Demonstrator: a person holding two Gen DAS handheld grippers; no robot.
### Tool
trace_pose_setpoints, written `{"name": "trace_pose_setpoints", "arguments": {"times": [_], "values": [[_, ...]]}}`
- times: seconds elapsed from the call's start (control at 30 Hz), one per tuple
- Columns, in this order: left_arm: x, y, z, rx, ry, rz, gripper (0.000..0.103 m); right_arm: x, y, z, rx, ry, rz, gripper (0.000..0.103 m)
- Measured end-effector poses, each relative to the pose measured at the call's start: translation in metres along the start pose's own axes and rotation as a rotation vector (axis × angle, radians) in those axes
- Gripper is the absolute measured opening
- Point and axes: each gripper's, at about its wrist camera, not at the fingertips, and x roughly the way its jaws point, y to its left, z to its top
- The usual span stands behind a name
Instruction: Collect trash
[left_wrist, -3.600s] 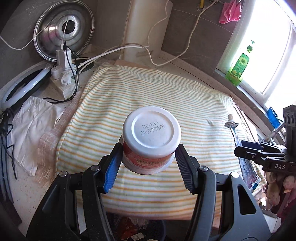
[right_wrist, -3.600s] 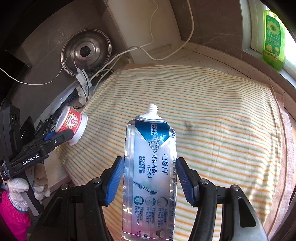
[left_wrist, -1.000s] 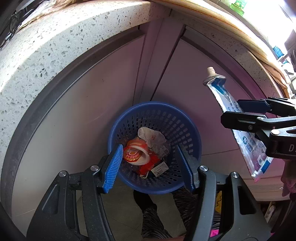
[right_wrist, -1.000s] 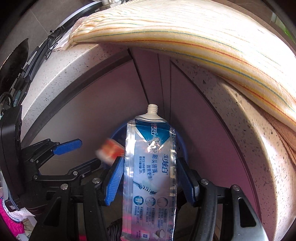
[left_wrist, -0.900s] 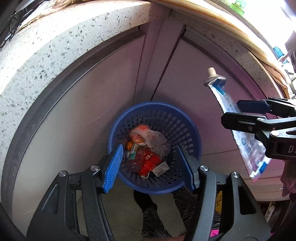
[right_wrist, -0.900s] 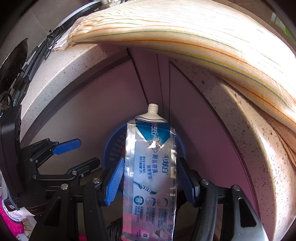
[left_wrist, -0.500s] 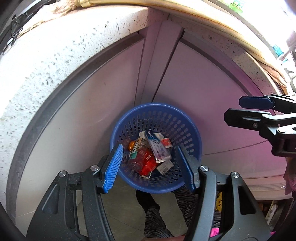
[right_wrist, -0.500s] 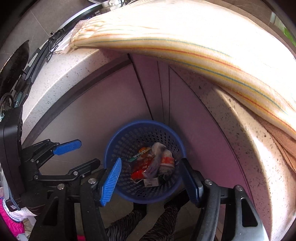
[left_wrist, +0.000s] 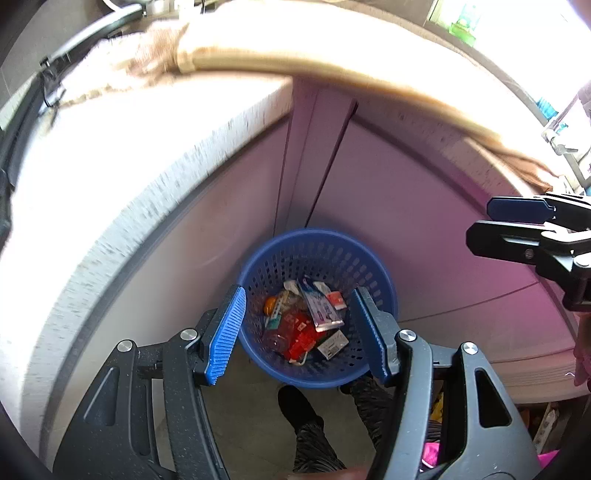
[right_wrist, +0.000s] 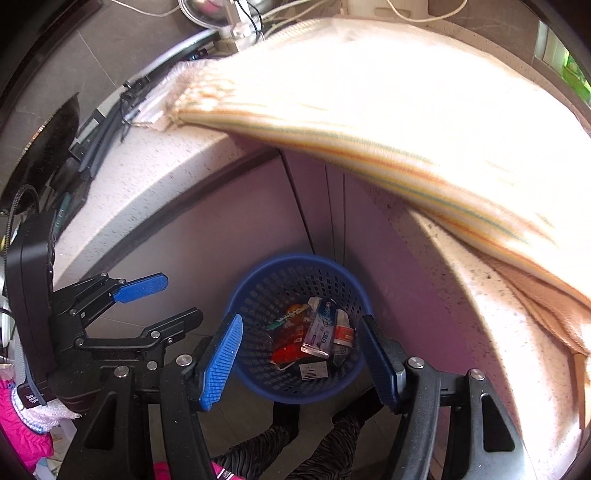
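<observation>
Both the left gripper (left_wrist: 297, 330) and the right gripper (right_wrist: 301, 358) hung open and empty above the blue basket (left_wrist: 384, 291) at lower centre, where the toothpaste tube (left_wrist: 319, 306) lay among trash, so the drop looked done and fetching more from the worktop (right_wrist: 155, 173) seemed next.

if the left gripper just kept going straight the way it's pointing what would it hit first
Most likely the trash in the blue basket: the open left gripper points down into its mouth, where the toothpaste tube lies on top of the pile. Nothing shows in between, though depth is hard to judge in the fisheye view.
</observation>
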Motion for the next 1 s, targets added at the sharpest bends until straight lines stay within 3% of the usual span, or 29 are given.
{"name": "trace_pose_setpoints", "arguments": {"times": [0.3, 0.4, 0.57, 0.7, 0.83, 1.0], "values": [[-0.062, -0.016, 0.023, 0.031, -0.126, 0.013, 0.061, -0.068, -0.008, 0.005, 0.006, -0.129, 0.012, 0.068], [-0.088, -0.023, 0.034, 0.045, -0.183, 0.005, 0.071, -0.095, -0.011, 0.007, 0.017, -0.186, 0.013, 0.072], [-0.124, -0.035, 0.053, 0.048, -0.263, -0.005, 0.074, -0.138, -0.021, 0.01, 0.037, -0.278, -0.004, 0.076], [-0.148, -0.049, 0.071, 0.062, -0.323, -0.009, 0.083, -0.166, -0.029, 0.011, 0.053, -0.34, -0.019, 0.08], [-0.172, -0.061, 0.083, 0.072, -0.38, -0.015, 0.103, -0.192, -0.038, 0.008, 0.066, -0.398, -0.038, 0.085], [-0.192, -0.073, 0.094, 0.072, -0.399, -0.042, 0.103, -0.215, -0.043, 0.009, 0.087, -0.458, -0.051, 0.09]]}}
